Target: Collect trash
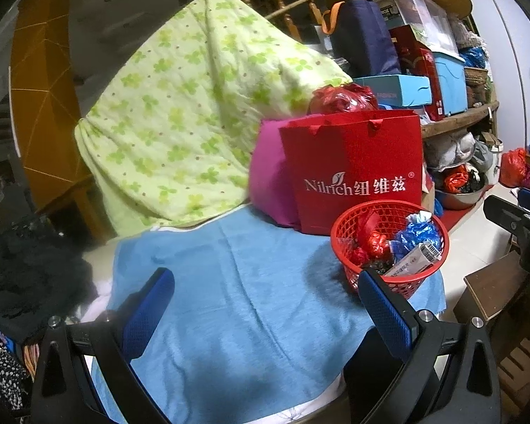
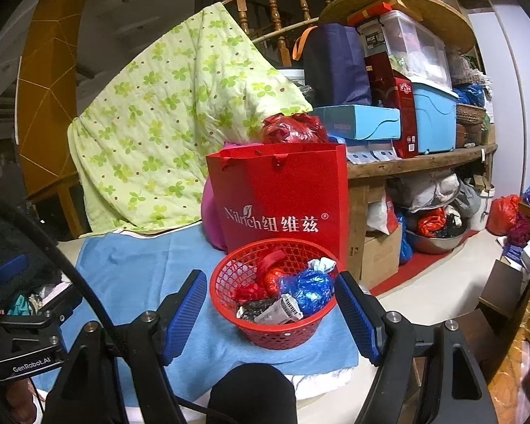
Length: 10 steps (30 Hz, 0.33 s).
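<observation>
A red mesh basket (image 1: 424, 279) (image 2: 282, 332) stands on a blue towel (image 1: 247, 300) (image 2: 130, 275) near its right edge. It holds crumpled red wrappers (image 2: 270, 279), a blue foil wrapper (image 2: 309, 288) (image 1: 418, 235) and a white barcoded packet (image 2: 282, 311). My left gripper (image 1: 265, 282) is open and empty above the bare towel, left of the basket. My right gripper (image 2: 270, 289) is open and empty, with its fingers on either side of the basket's near half.
A red Nilrich paper bag (image 1: 353, 173) (image 2: 282, 198) stands just behind the basket, beside a pink cushion (image 1: 268, 183). A green clover quilt (image 1: 187, 106) leans at the back left. Cluttered wooden shelves (image 2: 424, 162) stand on the right. Dark clothes (image 1: 24, 275) lie on the left.
</observation>
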Tool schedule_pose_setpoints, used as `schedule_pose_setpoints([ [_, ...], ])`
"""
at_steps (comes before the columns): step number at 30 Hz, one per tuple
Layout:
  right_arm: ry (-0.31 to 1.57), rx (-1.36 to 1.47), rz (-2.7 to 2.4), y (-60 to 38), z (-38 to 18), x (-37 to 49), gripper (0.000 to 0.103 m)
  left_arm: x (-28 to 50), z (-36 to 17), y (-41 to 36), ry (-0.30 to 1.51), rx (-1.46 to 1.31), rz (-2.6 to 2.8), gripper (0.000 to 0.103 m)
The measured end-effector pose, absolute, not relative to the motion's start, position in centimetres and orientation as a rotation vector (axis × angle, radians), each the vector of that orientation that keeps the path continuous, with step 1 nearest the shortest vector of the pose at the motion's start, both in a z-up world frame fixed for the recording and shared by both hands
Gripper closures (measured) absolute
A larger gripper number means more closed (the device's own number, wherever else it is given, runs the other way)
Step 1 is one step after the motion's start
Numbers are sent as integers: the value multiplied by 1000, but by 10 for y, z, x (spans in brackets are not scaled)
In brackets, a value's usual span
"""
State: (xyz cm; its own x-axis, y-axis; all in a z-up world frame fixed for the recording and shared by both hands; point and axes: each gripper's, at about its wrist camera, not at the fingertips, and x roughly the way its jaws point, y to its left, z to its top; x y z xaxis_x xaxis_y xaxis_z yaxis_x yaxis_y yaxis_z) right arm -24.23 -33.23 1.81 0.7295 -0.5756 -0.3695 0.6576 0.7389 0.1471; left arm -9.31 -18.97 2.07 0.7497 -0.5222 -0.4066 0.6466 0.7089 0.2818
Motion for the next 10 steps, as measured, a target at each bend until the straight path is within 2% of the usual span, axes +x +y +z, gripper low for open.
schedule_pose_setpoints([
  [10, 264, 292, -718, -345, 17, -221, 25, -64, 16, -195, 323, 377, -736, 0],
])
